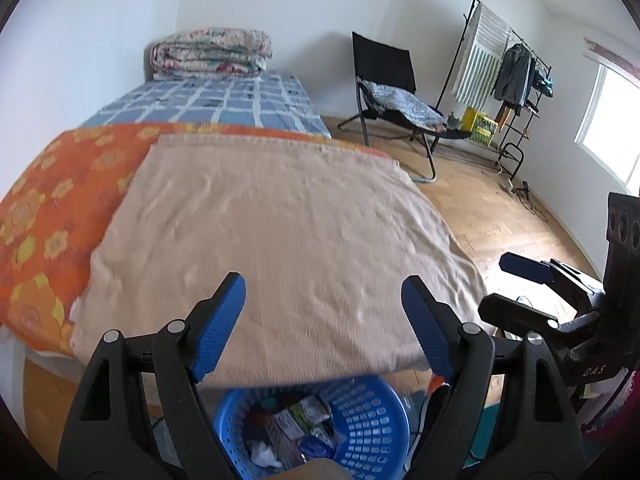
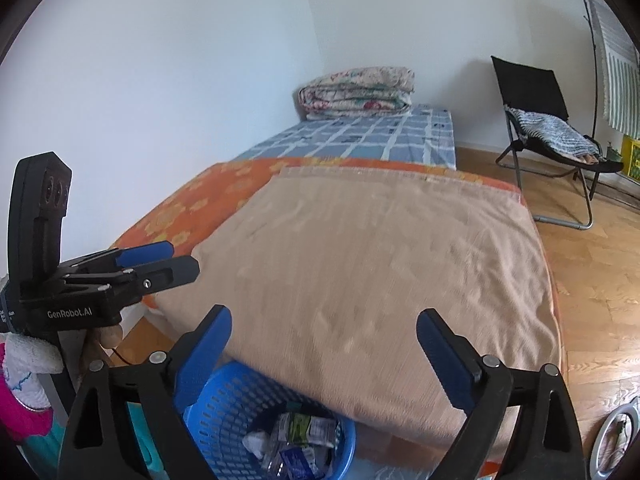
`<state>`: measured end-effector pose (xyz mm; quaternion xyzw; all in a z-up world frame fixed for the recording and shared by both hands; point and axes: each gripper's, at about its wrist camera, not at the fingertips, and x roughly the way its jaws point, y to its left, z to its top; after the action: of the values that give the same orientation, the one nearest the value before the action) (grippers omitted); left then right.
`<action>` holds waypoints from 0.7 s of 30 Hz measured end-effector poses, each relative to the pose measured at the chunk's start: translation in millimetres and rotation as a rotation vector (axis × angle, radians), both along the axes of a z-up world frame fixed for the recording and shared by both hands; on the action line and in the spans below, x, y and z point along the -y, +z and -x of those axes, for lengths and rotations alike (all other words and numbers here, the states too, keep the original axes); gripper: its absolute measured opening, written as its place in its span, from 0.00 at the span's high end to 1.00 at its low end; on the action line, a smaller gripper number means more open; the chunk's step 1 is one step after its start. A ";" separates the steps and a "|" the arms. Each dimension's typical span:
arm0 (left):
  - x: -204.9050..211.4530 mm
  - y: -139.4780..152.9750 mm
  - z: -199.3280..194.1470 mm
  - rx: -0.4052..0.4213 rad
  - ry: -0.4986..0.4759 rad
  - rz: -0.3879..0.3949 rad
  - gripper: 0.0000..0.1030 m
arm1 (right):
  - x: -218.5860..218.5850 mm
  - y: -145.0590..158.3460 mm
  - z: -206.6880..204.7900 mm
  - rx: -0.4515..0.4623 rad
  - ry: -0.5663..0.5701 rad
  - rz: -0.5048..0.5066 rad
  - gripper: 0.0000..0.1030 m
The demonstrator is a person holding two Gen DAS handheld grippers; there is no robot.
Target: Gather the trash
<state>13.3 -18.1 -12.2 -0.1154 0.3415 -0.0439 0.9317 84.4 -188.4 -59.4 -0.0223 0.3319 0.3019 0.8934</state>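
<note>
Both the left gripper (image 1: 324, 312) and right gripper (image 2: 324, 344) hang empty with jaws wide apart above a blue basket (image 1: 372, 424) holding collected trash (image 2: 300, 436), set beside the bed (image 2: 400, 264) for easy dropping.

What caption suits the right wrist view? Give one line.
Open right gripper above a blue perforated plastic basket of crumpled wrappers, beside the beige-blanketed bed.

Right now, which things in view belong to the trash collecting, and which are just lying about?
Job:
blue basket
trash in it
left gripper, open
right gripper, open

Lying about:
beige blanket
folded quilt
black chair
clothes rack
</note>
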 end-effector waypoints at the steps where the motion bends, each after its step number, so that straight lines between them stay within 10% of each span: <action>1: -0.6 3.3 -2.2 0.005 0.002 0.000 0.19 | 0.6 3.6 -0.9 0.011 -0.008 -0.003 0.00; 21: 8.3 38.4 -20.2 0.076 -0.033 -0.009 0.07 | 3.2 29.9 -22.6 0.058 -0.069 -0.070 0.00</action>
<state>33.5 -26.4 26.2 -0.1037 0.3081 -0.0622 0.9436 107.0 -191.6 -29.5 0.0117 0.2957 0.2815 0.9128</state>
